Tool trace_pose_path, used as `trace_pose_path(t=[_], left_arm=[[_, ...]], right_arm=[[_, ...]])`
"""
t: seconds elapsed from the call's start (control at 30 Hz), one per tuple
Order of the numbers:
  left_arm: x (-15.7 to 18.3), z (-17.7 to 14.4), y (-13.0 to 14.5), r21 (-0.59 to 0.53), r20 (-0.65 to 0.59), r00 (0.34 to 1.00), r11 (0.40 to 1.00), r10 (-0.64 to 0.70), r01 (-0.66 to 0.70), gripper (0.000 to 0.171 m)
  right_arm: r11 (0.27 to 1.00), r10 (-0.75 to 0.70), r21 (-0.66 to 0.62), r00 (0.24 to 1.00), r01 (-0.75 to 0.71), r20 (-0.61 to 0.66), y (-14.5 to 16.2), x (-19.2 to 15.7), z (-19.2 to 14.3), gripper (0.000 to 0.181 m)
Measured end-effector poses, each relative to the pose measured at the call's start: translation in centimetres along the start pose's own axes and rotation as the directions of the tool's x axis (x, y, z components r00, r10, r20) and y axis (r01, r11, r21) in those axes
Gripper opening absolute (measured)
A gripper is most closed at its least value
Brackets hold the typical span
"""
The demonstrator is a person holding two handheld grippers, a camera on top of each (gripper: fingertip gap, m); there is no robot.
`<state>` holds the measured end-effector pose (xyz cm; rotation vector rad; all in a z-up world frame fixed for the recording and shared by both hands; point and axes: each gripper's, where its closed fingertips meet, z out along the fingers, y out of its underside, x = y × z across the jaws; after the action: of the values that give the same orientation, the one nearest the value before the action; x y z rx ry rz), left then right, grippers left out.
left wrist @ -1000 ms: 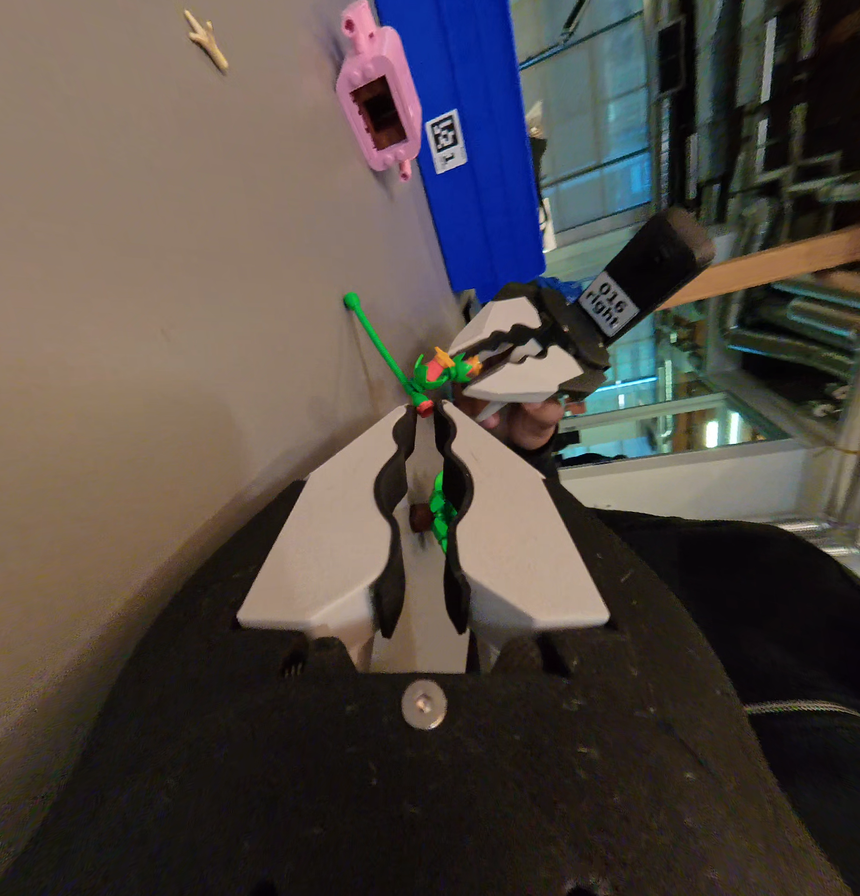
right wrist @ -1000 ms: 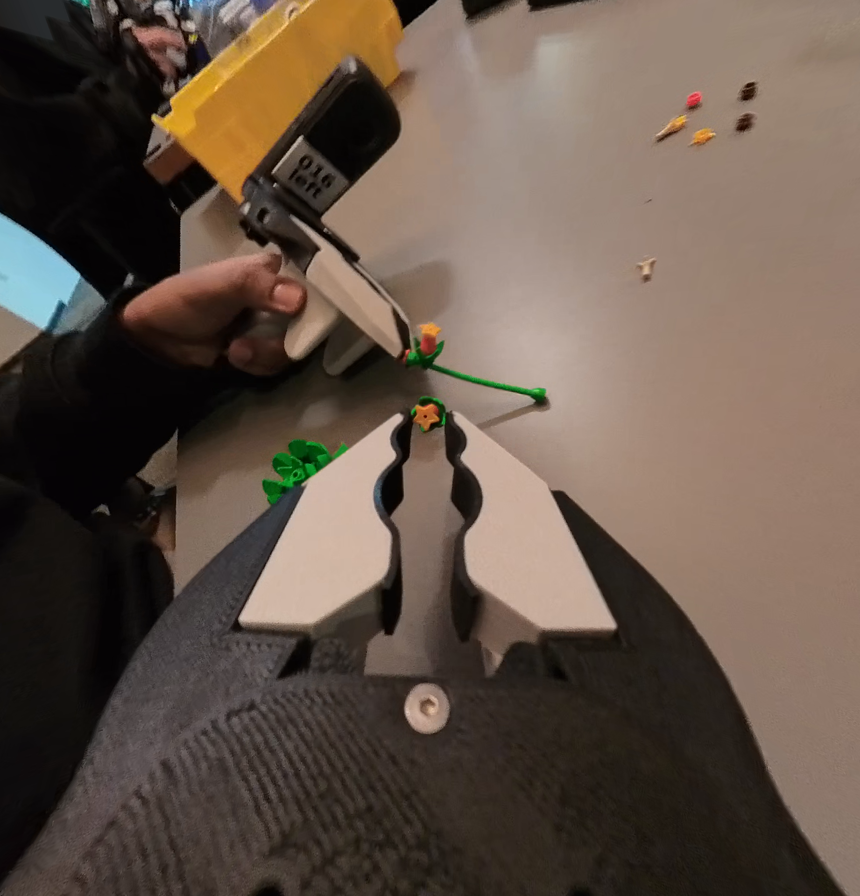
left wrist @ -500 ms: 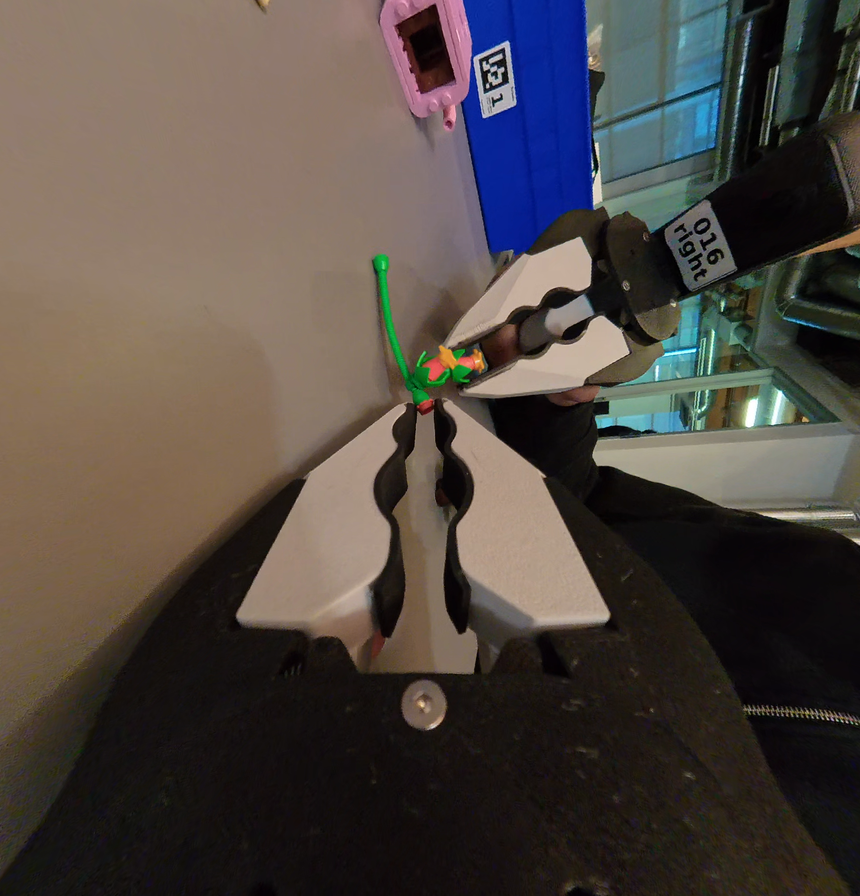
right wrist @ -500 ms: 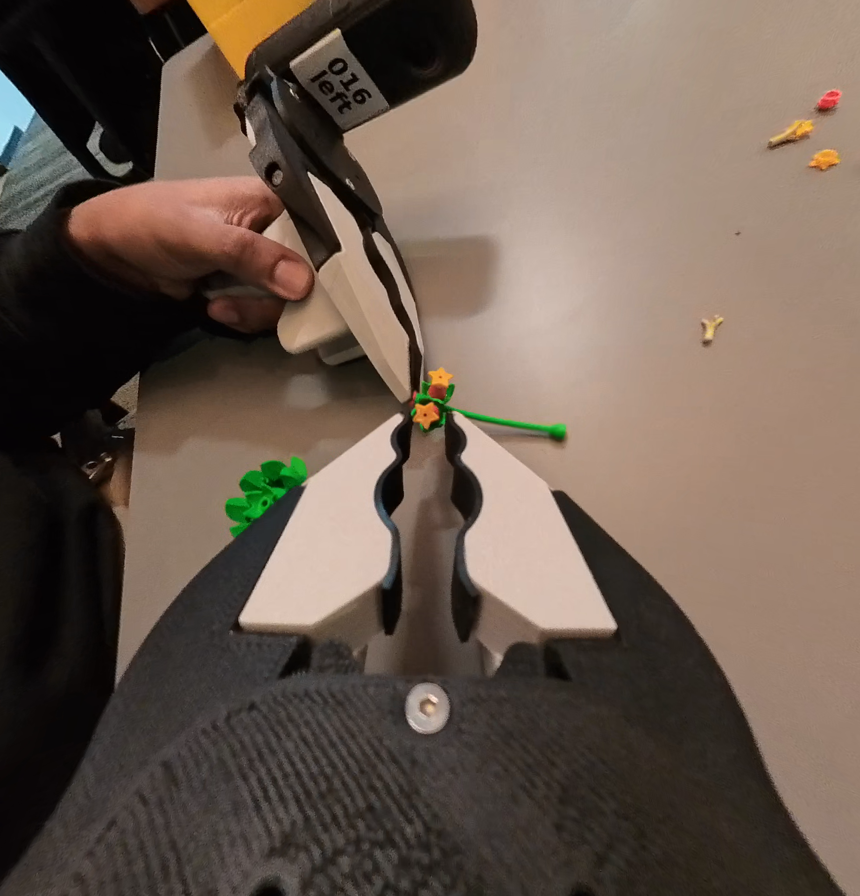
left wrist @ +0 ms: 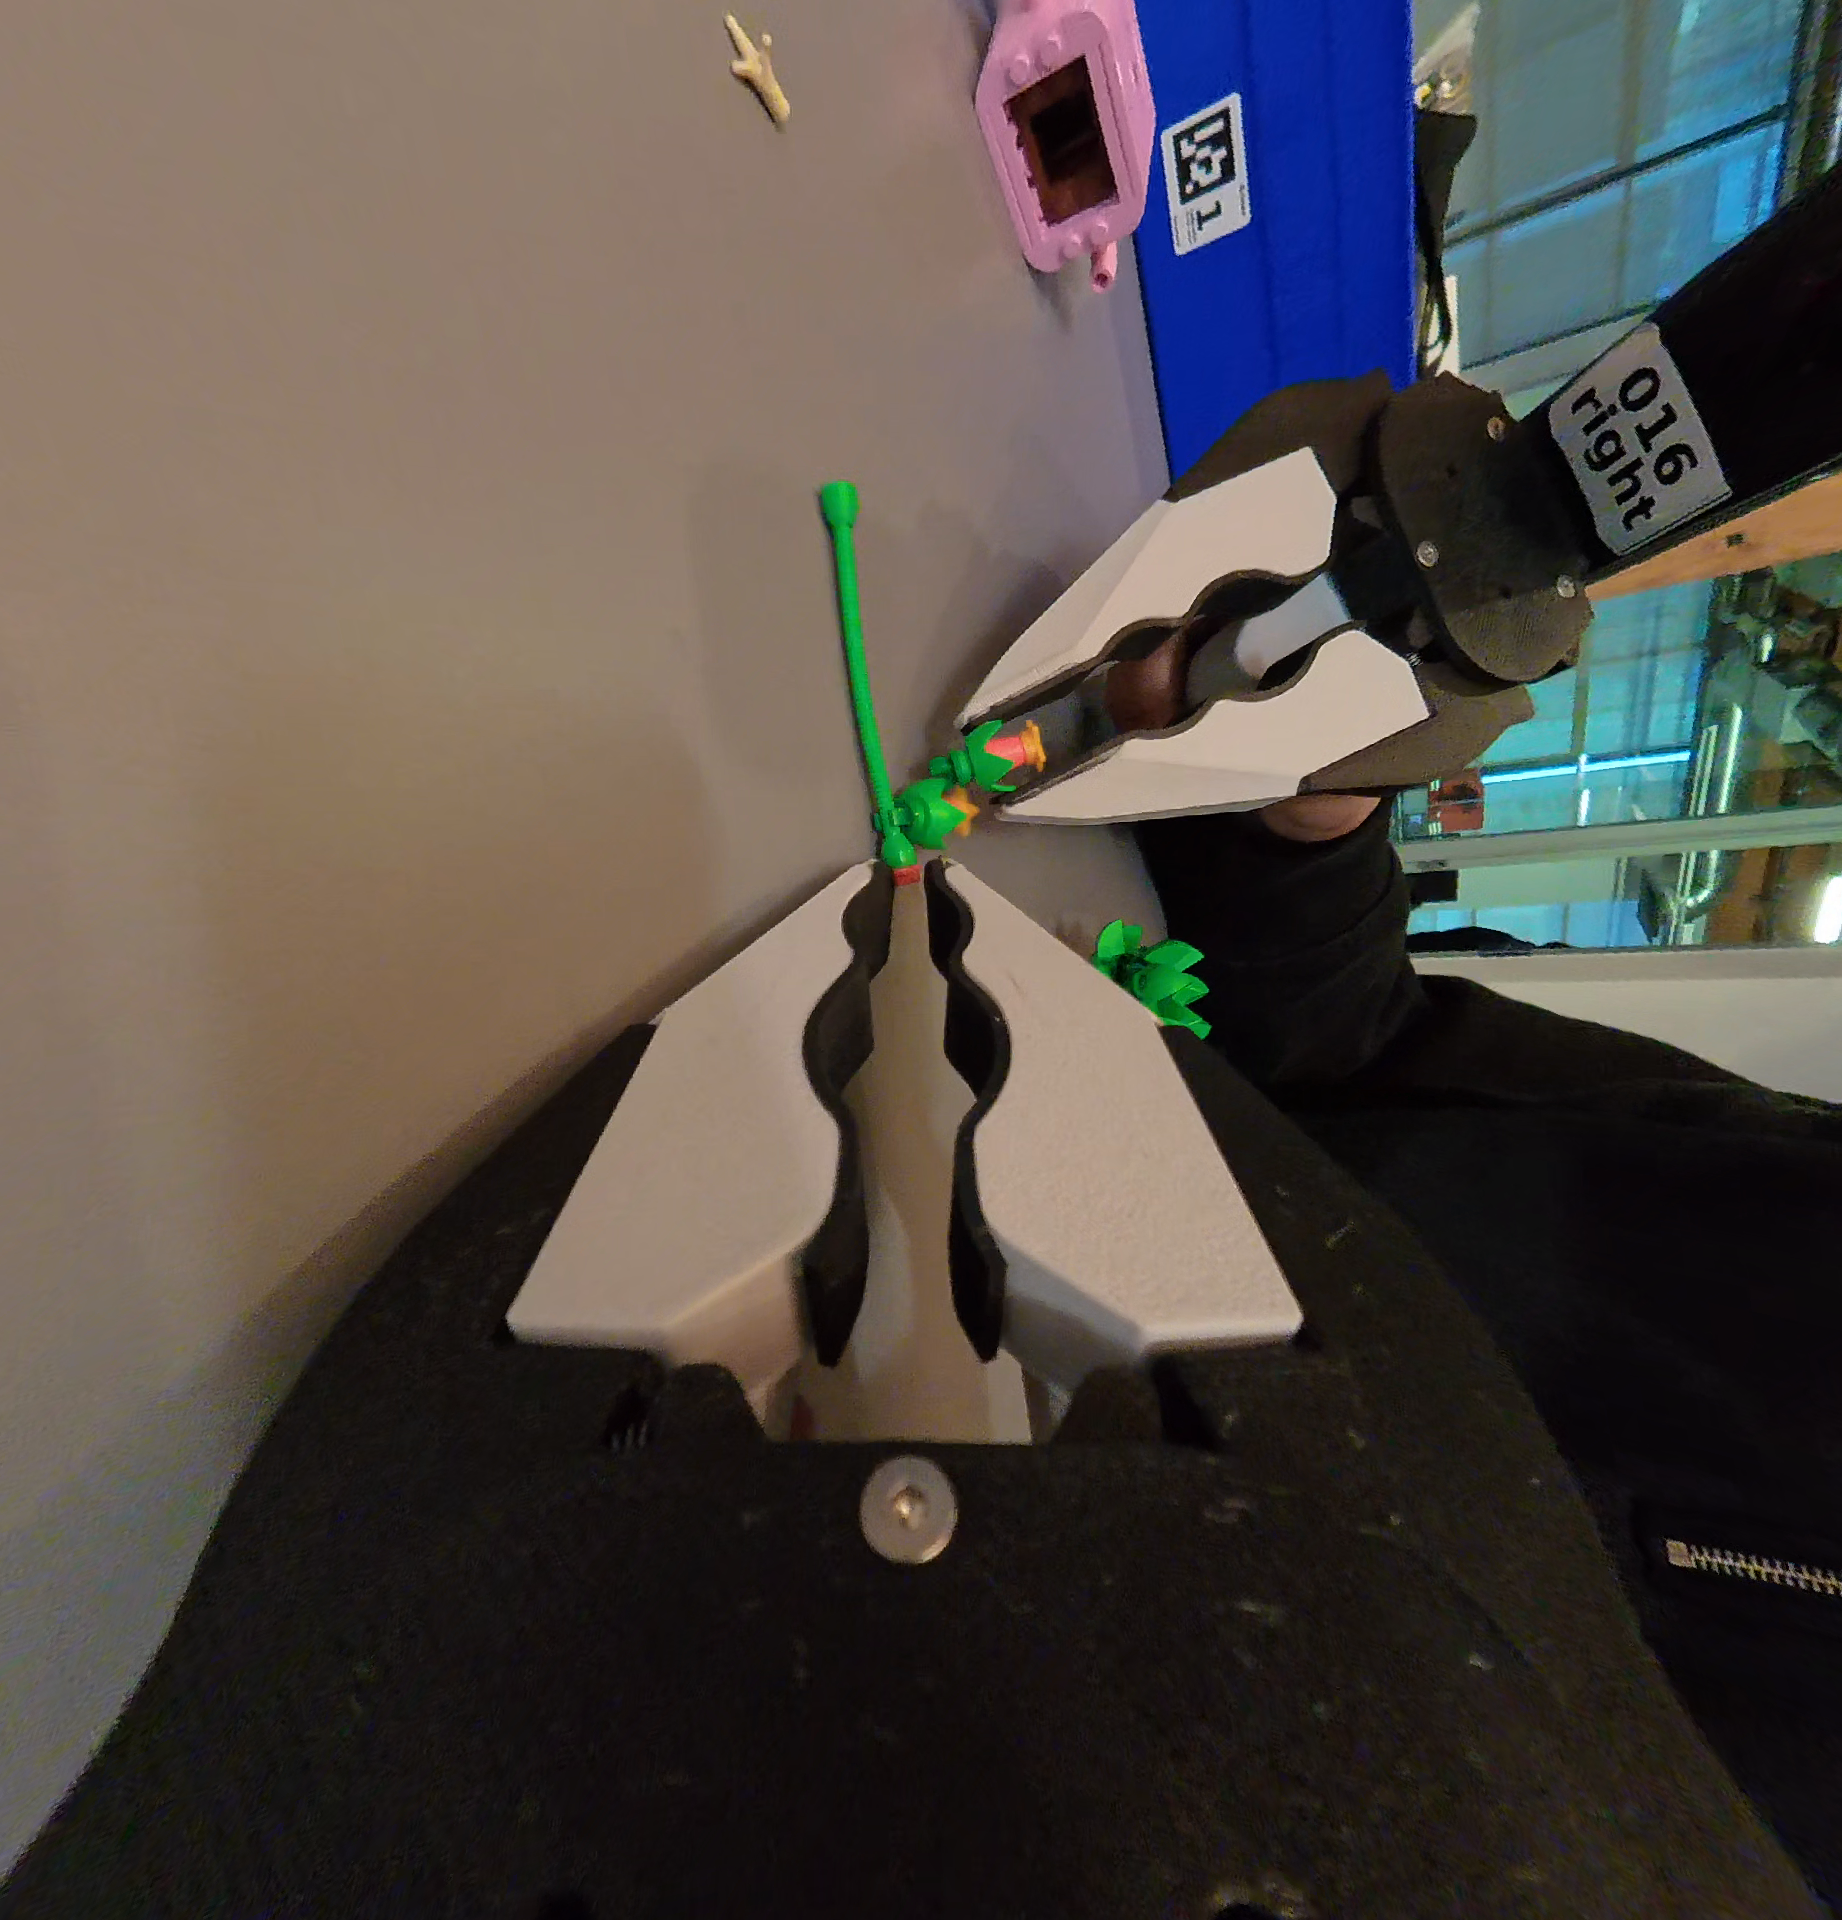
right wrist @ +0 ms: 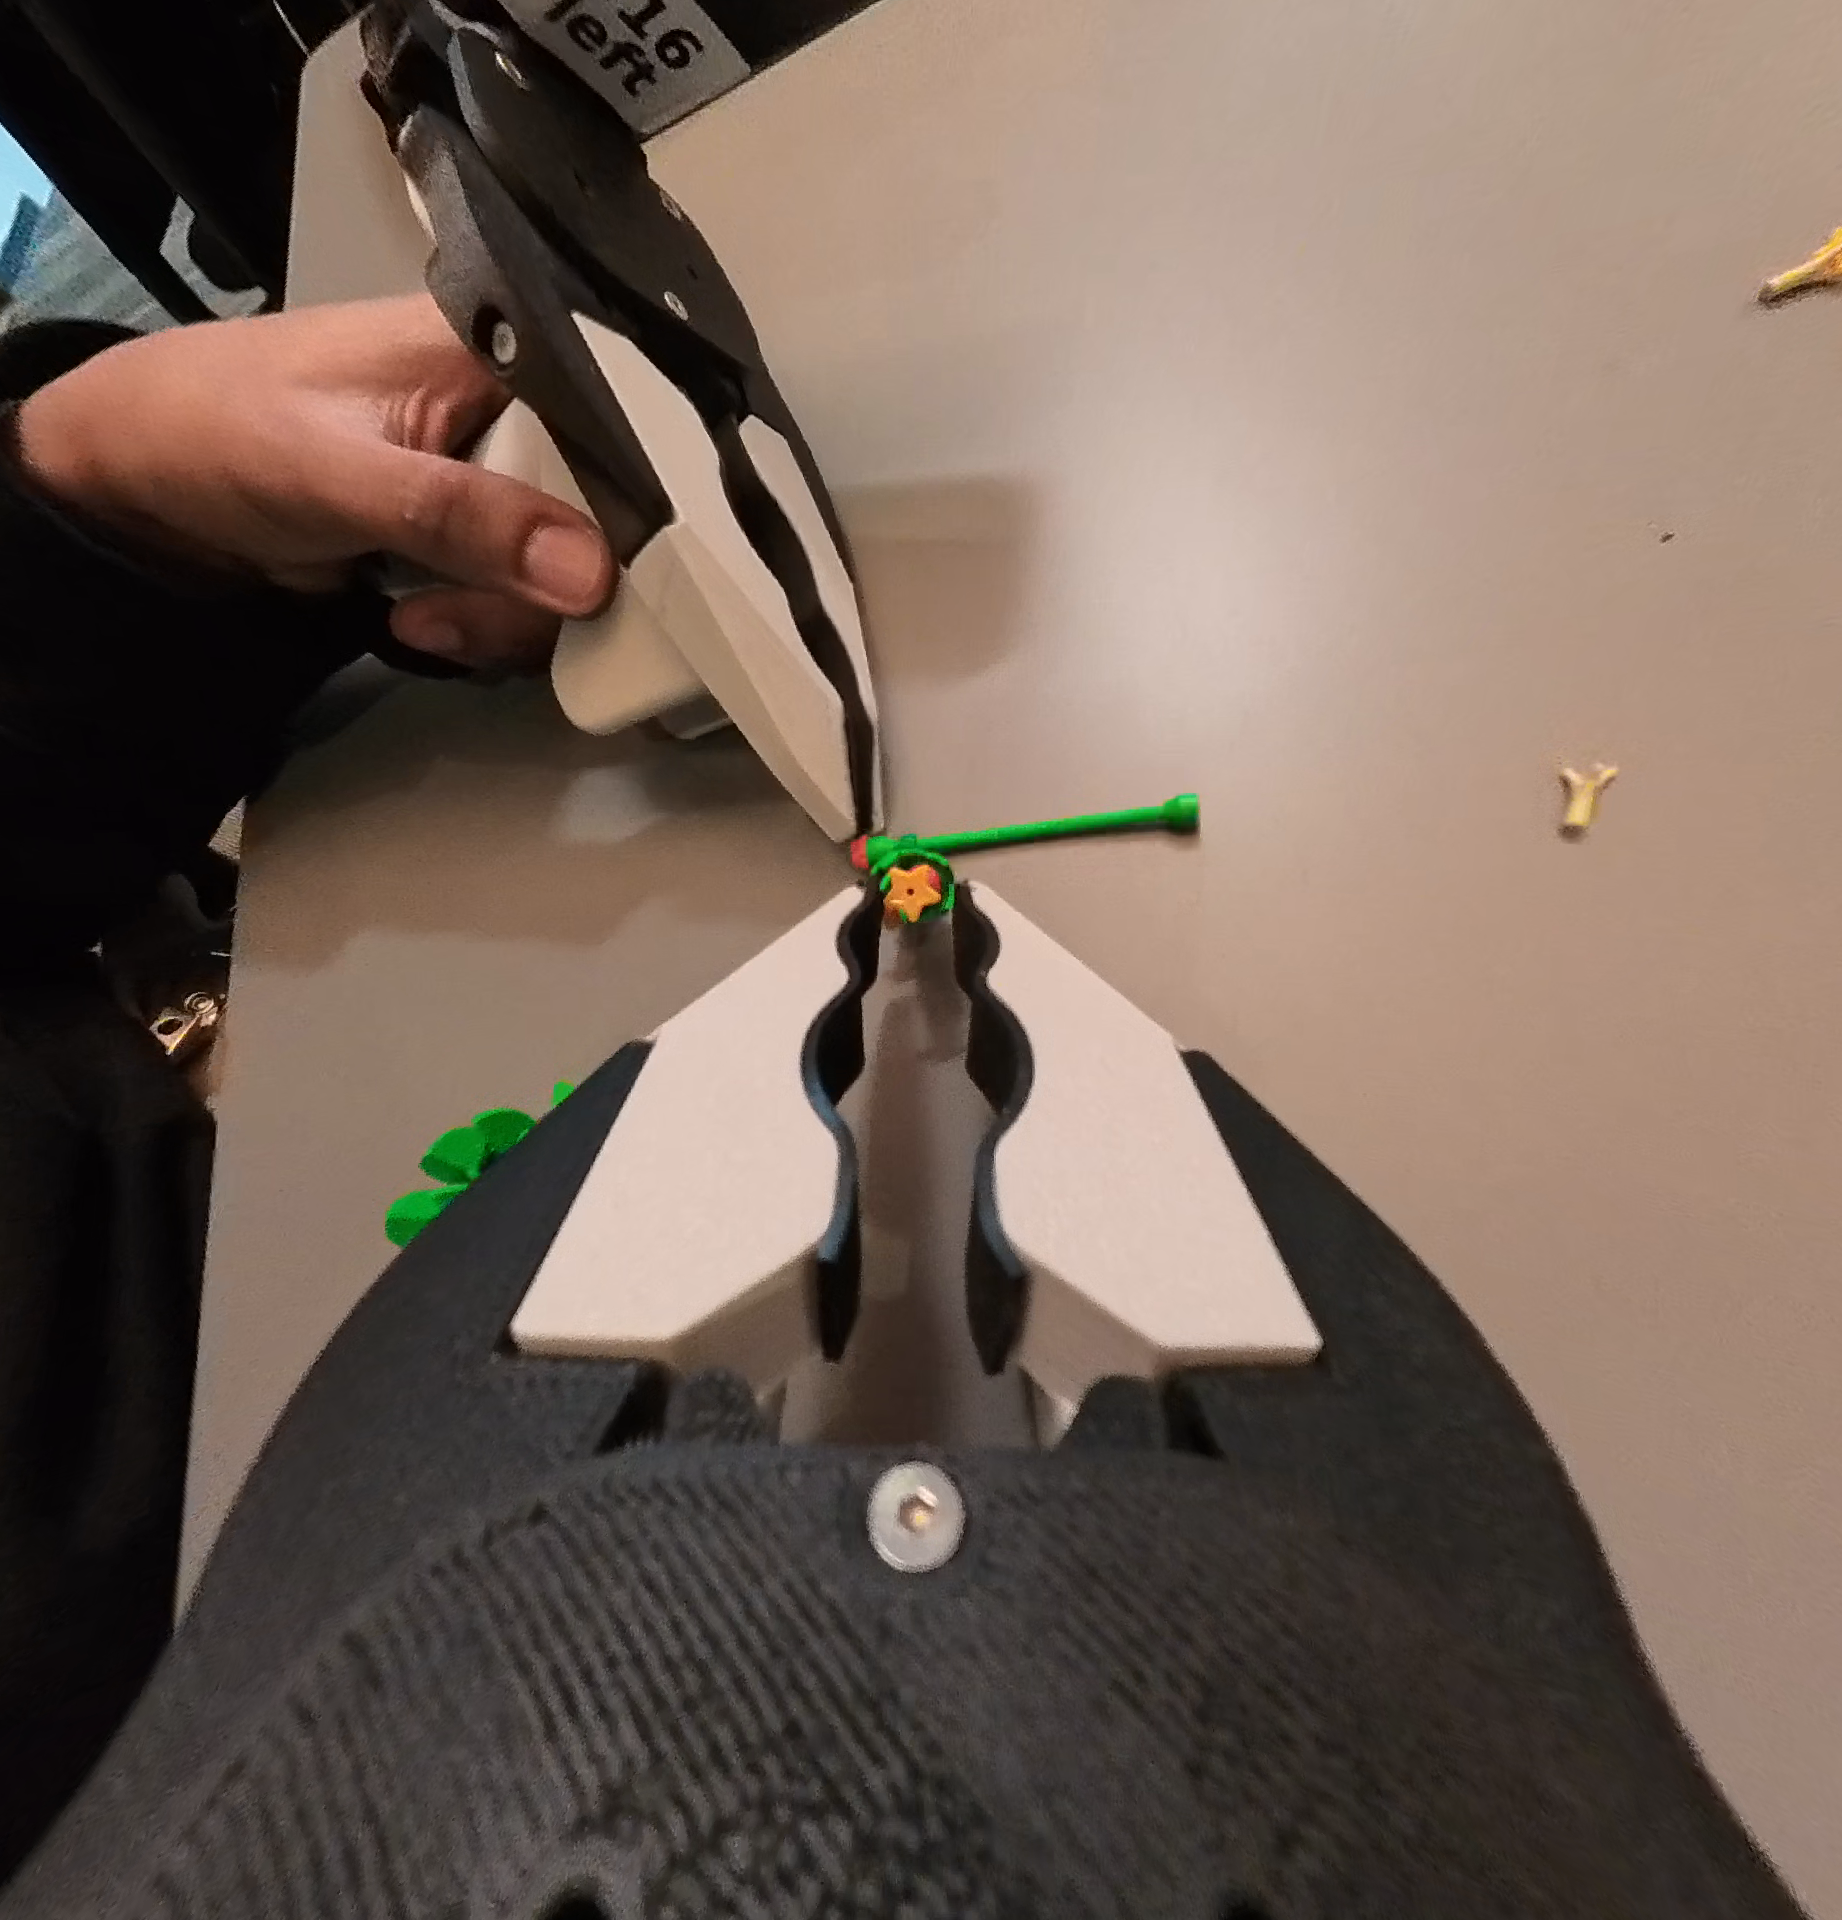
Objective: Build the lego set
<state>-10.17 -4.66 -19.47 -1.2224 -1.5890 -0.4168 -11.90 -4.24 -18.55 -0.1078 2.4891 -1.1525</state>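
My left gripper [left wrist: 906,873] is shut on the lower end of a thin green stem [left wrist: 855,644], which juts out over the grey table [left wrist: 377,623]. A green bud with an orange tip [left wrist: 936,816] sits on the stem near my fingertips. My right gripper [right wrist: 912,906] is shut on a green flower piece with an orange star top [right wrist: 912,891] and presses it against the stem's held end. In the left wrist view the right gripper [left wrist: 984,771] comes in from the right with that flower [left wrist: 992,753]. In the right wrist view the left gripper [right wrist: 863,823] comes down from the upper left, and the stem [right wrist: 1062,826] points right.
A green leaf cluster [left wrist: 1156,977] lies by the table edge and also shows in the right wrist view [right wrist: 460,1164]. A pink frame piece [left wrist: 1062,156] and a blue bin [left wrist: 1301,229] are farther off. A tan twig [right wrist: 1582,795] and yellow bits [right wrist: 1821,275] lie to the right. My two grippers' fingertips are within a few centimetres of each other.
The two grippers have closed in on each other. The right gripper has brought its flower from apart up against the stem end that the left gripper holds. The stem has swung round.
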Motion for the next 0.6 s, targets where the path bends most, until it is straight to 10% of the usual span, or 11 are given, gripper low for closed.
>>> trace_pose_path(t=[0.6], left_arm=[[-0.1, 0.0, -1.1, 0.041, 0.053, 0.994, 0.994, 0.100, -0.103, 0.013]], right_arm=[[0.995, 0.052, -0.091, 0.997, -0.048, 0.049, 1.5, 0.0, -0.4, 0.012]])
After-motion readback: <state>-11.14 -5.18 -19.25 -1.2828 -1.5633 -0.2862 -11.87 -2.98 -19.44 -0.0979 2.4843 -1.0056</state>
